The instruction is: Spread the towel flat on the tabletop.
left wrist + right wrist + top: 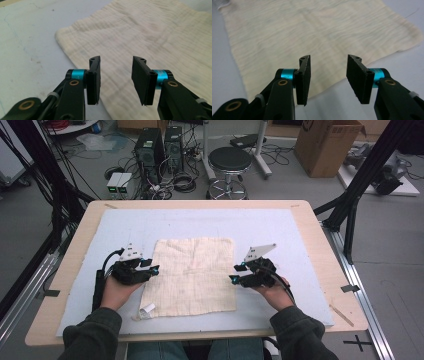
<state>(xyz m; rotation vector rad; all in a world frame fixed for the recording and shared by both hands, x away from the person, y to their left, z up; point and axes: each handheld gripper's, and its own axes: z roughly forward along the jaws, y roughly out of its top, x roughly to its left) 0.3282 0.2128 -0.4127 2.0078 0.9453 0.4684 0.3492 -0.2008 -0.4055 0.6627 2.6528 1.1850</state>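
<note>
Currently, left to right:
left gripper [150, 266]: at the cloth's left edge, jaws parted and nothing clamped; its own view [116, 81] shows the edge lying under the gap, pads clear of the fabric.
cloth [192, 275]: cream square, spread flat on the pale mat [280, 227] at mid-worktop [65, 265], between the two grippers; small white tag at the near-left corner; faint crease lines across the middle.
right gripper [237, 272]: just off the cloth's right edge, jaws parted, empty; its own view [328, 80] shows the edge running below and past the gap.
step (judged): looks like set-up for a two-sided pickup or fold of the cloth.
risk 1: pads close above the fabric, not on it. Cause: thin cloth lying flat, little edge to bite.
risk 2: only one side catches, so the cloth drags and skews. Cause: left gripper sits over the edge, right one sits slightly outside it.
risk 3: bunching or a crooked fold. Cause: uneven bite depth, or hands lifting out of step.
risk 4: jaws snag the mat. Cause: coming in too low.
</note>
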